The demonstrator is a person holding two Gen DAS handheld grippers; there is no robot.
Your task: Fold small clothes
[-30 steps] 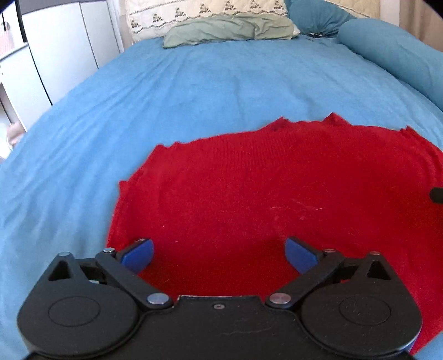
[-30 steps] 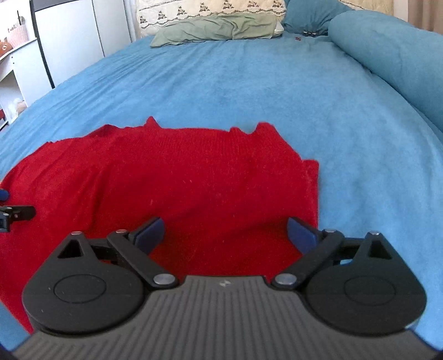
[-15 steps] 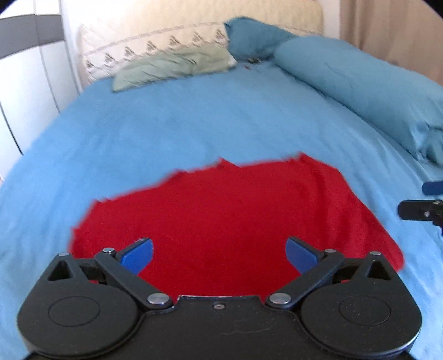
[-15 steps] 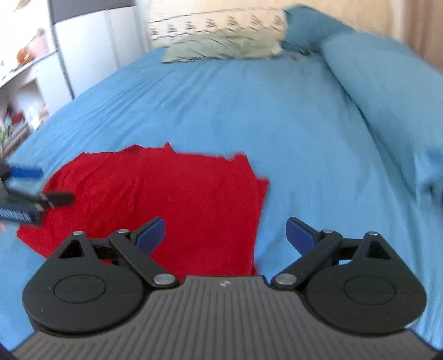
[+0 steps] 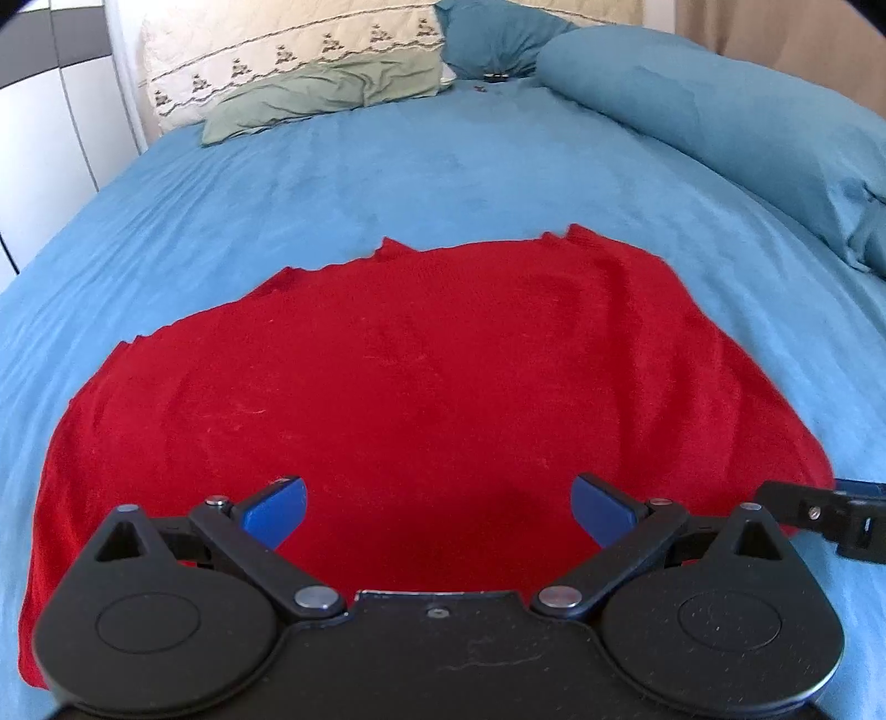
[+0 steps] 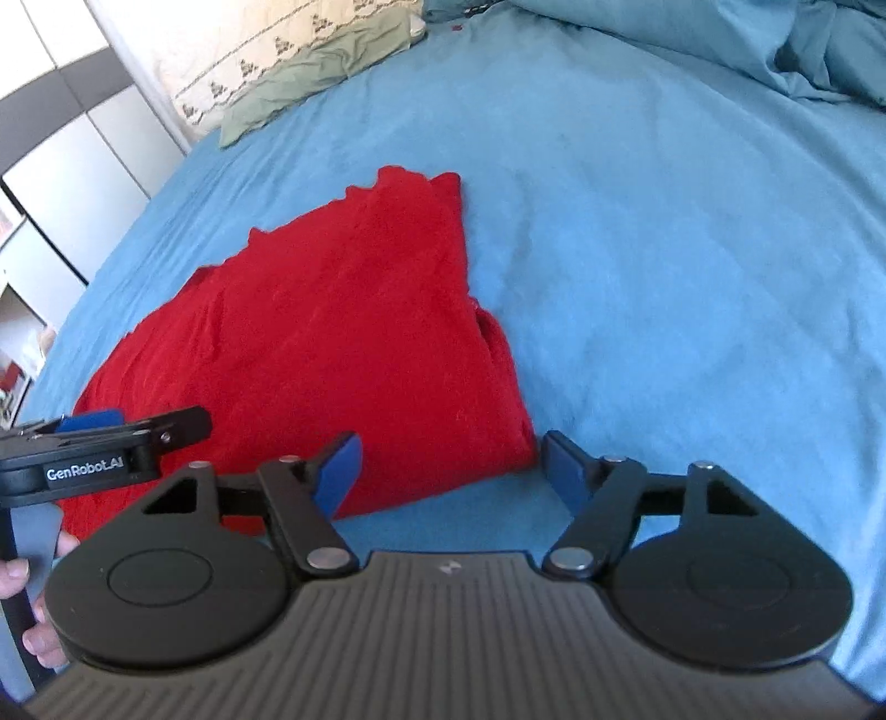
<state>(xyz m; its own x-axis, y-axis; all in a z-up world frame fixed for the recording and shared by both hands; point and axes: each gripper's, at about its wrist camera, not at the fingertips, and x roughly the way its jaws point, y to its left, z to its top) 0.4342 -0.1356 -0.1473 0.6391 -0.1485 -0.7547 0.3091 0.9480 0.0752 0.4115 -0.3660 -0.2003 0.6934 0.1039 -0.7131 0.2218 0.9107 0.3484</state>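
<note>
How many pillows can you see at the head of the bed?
3, maybe more hidden: a cream embroidered pillow against the headboard, a flat green pillow lying in front of it, and a teal pillow to their right, beside the rolled blue duvet.

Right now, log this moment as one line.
left tool open | right tool open | red garment folded, flat on blue bed | nothing held

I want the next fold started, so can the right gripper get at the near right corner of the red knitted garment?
Probably yes: the right gripper is open, the red knitted garment corner lies between its fingers, unobstructed.
</note>
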